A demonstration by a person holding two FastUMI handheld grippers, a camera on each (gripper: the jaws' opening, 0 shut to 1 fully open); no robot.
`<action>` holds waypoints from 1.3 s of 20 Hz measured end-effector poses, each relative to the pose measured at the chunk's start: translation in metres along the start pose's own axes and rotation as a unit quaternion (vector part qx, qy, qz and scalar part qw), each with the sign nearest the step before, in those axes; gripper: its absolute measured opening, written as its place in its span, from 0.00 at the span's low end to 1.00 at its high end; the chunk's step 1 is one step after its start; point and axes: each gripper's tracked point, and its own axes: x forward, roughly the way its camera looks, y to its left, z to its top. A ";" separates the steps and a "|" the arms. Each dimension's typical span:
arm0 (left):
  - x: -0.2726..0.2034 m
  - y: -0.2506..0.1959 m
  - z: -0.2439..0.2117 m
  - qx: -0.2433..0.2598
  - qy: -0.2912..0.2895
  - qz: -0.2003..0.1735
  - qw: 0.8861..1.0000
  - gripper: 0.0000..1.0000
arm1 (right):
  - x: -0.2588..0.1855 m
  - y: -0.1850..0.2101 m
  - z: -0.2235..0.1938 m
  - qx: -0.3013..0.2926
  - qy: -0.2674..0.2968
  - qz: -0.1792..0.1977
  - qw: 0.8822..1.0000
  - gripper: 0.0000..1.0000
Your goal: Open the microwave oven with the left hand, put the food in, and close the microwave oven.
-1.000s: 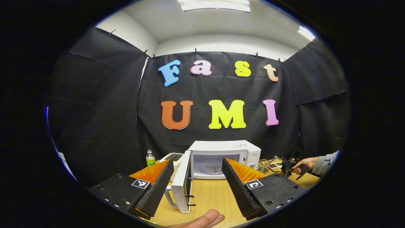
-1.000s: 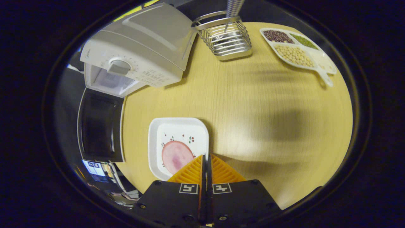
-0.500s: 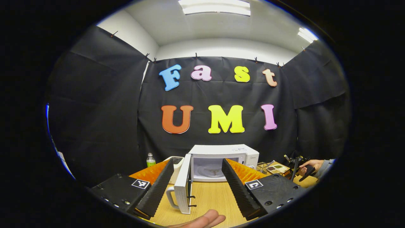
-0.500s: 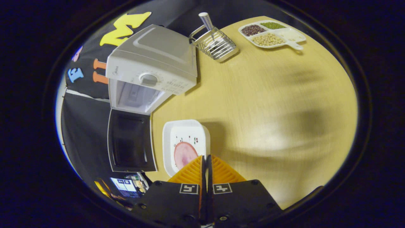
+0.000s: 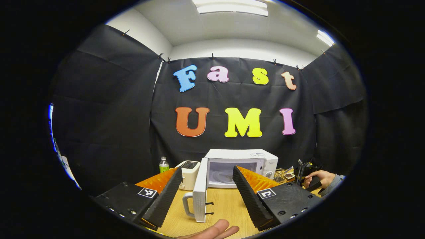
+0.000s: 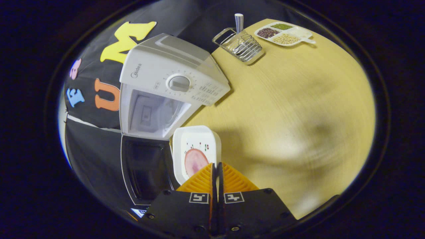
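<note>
The white microwave [image 5: 239,162] stands at the back of the wooden table with its door [image 5: 201,195] swung wide open toward me, handle [image 5: 186,205] to the left. My left gripper [image 5: 207,169] is open in front of it, holding nothing. In the right gripper view, my right gripper [image 6: 216,165] is shut on the rim of a white square plate [image 6: 194,141] carrying a pink round slice of food [image 6: 195,161]. The plate hangs just before the microwave's open cavity [image 6: 149,116], above the dark door glass [image 6: 146,169]. A hand holding the right gripper [image 5: 315,179] is at the right of the microwave.
A white toaster [image 5: 189,172] and a green-labelled bottle [image 5: 163,165] stand left of the microwave. A wire rack [image 6: 240,46] and a divided tray of beans [image 6: 284,33] sit at the table's far side. A fingertip [image 5: 215,230] shows at the bottom edge.
My right gripper has carried the plate closer to the microwave's opening. The left gripper view has shifted a little, and the open door now shows more edge-on.
</note>
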 end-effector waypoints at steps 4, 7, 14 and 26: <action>-0.012 0.021 0.001 0.010 -0.003 0.019 1.000 0.93 | 0.031 0.035 -0.006 0.064 -0.031 0.026 0.997 0.04; -0.020 0.030 0.003 0.003 -0.010 0.019 1.000 0.93 | 0.047 0.051 0.005 0.095 -0.076 0.023 0.992 0.04; -0.023 0.057 -0.002 0.017 -0.006 0.045 0.999 0.93 | 0.094 0.122 0.003 0.143 -0.135 0.061 0.978 0.03; -0.003 0.066 -0.031 0.003 0.016 0.044 0.999 0.93 | 0.174 0.159 0.084 0.136 -0.332 0.111 0.927 0.06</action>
